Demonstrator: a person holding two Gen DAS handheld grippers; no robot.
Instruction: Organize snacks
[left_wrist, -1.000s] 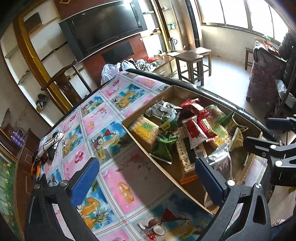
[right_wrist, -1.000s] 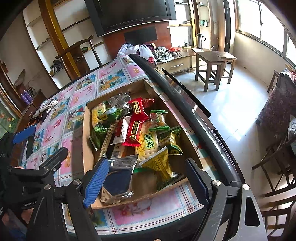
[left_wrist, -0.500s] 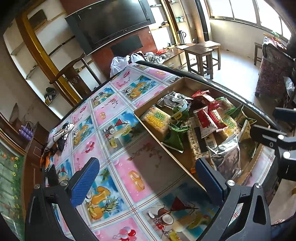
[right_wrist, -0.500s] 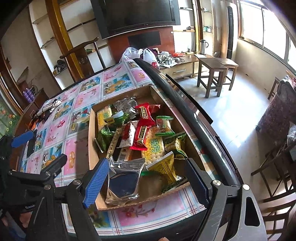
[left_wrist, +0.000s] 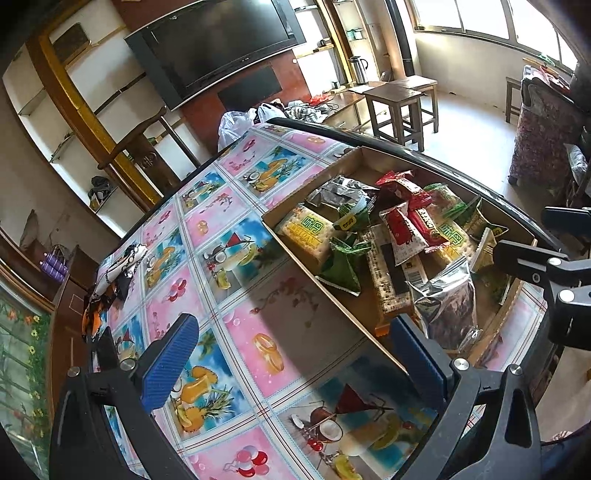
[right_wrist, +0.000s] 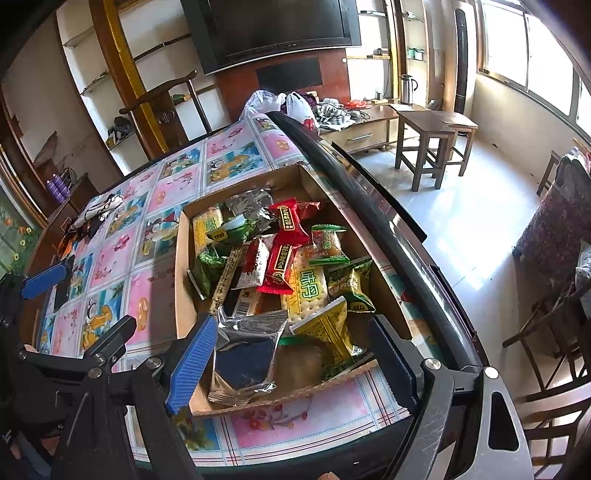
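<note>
A desk covered by a glossy oilcloth printed with pink and blue squares of fruit, drinks and balloons fills most of both views; a dark curved rim runs along its right edge. A shallow brown cardboard box lies along that right edge, reaching toward the near right corner, and holds the heap of wrapped snacks: red packets, green packets, yellow cracker packs and, at the near end, a silver foil pouch. A small bundle of patterned fabric lies at the far left edge of the desk.

The left claw hangs spread wide above the bare oilcloth just left of the box, its blue ribbed pads holding nothing. The right claw is likewise spread and empty, poised over the near end of the box above the silver pouch.

Beyond the desk a large black flat television hangs on a reddish-brown wall panel, flanked by white shelving with a golden curved trim. A dark wooden chair stands at the far edge, with white plastic bags near the far right corner. To the right, brown wooden stools stand on a pale tiled floor under bright windows.
</note>
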